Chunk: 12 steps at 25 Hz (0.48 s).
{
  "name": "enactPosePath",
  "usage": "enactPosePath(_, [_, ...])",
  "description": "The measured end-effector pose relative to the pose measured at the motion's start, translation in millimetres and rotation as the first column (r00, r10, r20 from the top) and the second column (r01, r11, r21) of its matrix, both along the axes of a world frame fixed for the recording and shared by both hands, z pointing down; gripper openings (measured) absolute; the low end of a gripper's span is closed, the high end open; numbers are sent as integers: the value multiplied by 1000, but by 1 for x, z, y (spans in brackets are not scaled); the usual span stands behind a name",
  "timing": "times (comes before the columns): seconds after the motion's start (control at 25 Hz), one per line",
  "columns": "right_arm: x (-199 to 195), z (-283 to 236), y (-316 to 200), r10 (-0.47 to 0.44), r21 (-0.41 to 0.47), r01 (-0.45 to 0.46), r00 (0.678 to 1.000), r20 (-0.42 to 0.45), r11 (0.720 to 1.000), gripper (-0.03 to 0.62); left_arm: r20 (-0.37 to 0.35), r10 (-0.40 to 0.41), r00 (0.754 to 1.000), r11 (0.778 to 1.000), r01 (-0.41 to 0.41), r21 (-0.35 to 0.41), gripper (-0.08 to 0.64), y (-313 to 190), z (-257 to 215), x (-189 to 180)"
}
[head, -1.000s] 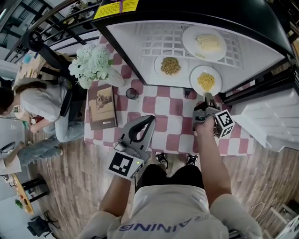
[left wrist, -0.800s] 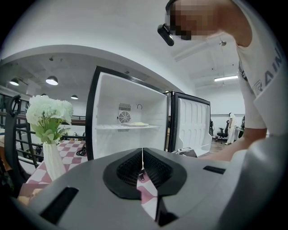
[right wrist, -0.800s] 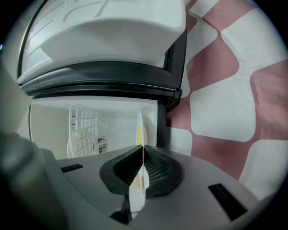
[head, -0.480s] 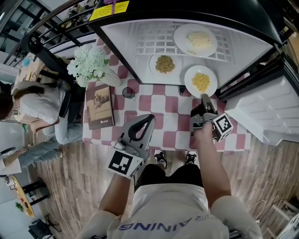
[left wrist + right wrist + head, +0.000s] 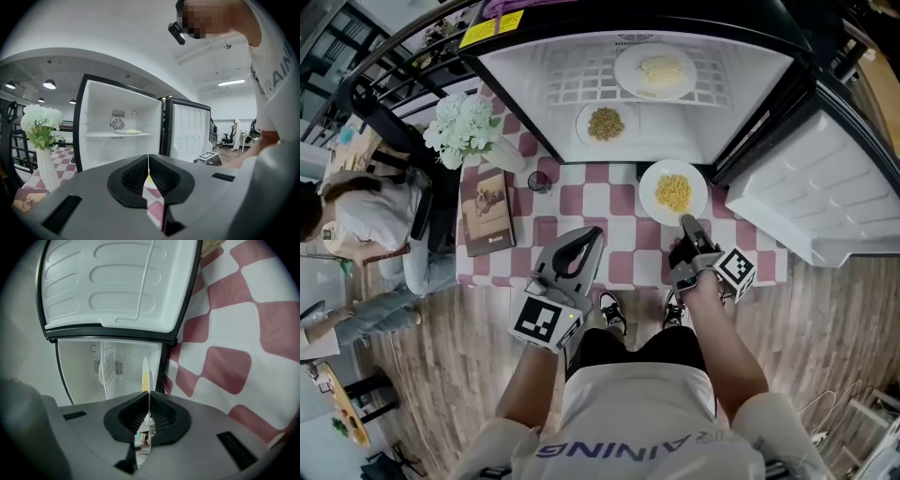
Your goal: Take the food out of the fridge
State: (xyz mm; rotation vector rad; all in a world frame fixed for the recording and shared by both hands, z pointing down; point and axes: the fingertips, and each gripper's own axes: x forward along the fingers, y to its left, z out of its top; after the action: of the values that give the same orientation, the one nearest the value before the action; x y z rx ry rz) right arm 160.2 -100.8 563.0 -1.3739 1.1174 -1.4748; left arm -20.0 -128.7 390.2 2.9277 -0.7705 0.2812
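The fridge (image 5: 581, 56) stands open on a red-and-white checkered table (image 5: 591, 202). My right gripper (image 5: 686, 225) is shut on the near rim of a white plate of yellow food (image 5: 673, 192), held over the table just outside the fridge. In the right gripper view the plate (image 5: 146, 373) shows edge-on between the shut jaws of the right gripper (image 5: 148, 397). A plate of brown grain (image 5: 606, 123) and a plate of pale food (image 5: 655, 71) remain inside. My left gripper (image 5: 591, 234) hangs shut and empty over the table's front; the left gripper (image 5: 148, 161) faces the fridge.
A vase of white flowers (image 5: 467, 127), a book (image 5: 486, 211) and a small dark cup (image 5: 539, 181) sit on the table's left. The fridge door (image 5: 797, 202) hangs open at the right. A person (image 5: 356, 216) sits at the far left.
My right gripper has pulled the plate of yellow food out of the fridge and toward me over the table. The left gripper has shifted a little and stays shut.
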Motion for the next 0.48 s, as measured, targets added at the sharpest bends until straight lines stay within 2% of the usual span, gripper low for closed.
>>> enactPosePath(0.2, [0, 10, 45, -73, -46, 72, 997, -9, 996, 26, 4, 24, 1000, 1000, -24, -1, 14, 18, -1, 19])
enactPosePath(0.48, [22, 37, 102, -77, -133, 74, 997, -17, 988, 28, 1, 70, 998, 998, -70, -8, 14, 40, 1, 50])
